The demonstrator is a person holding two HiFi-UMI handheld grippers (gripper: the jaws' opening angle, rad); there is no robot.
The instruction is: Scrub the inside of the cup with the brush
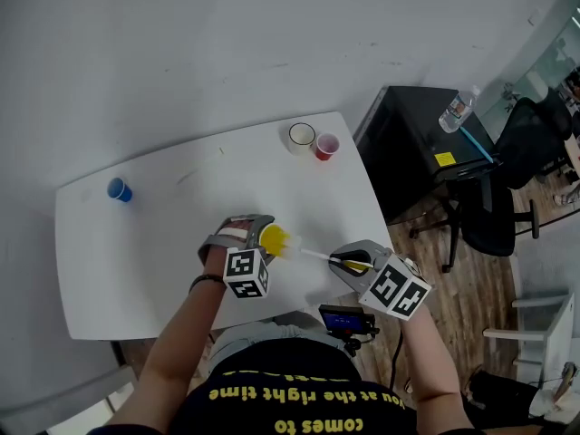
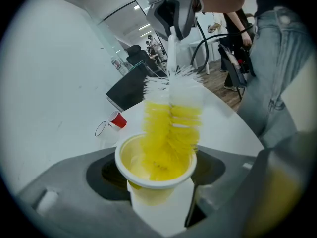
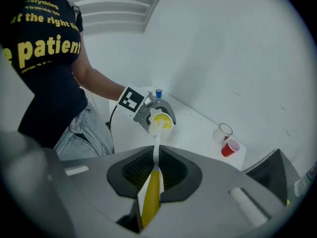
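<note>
A yellow cup [image 1: 271, 236] is tilted above the white table [image 1: 163, 252], and my left gripper [image 1: 261, 236] is shut on its sides. In the left gripper view the cup [image 2: 141, 180] opens upward and the brush [image 2: 171, 128] stands in it, its yellow bristles inside and its white bristles above the rim. My right gripper [image 1: 349, 263] is shut on the brush's yellow handle [image 3: 151, 197], with the white stem running to the cup [image 3: 162, 122]. The cup's bottom is hidden by bristles.
A red cup [image 1: 326, 146] and a pale cup [image 1: 302, 138] stand at the table's far right, a blue cup [image 1: 119, 189] at its far left. A black cabinet [image 1: 417, 152] with a water bottle [image 1: 458, 109] and an office chair [image 1: 507, 179] stand to the right.
</note>
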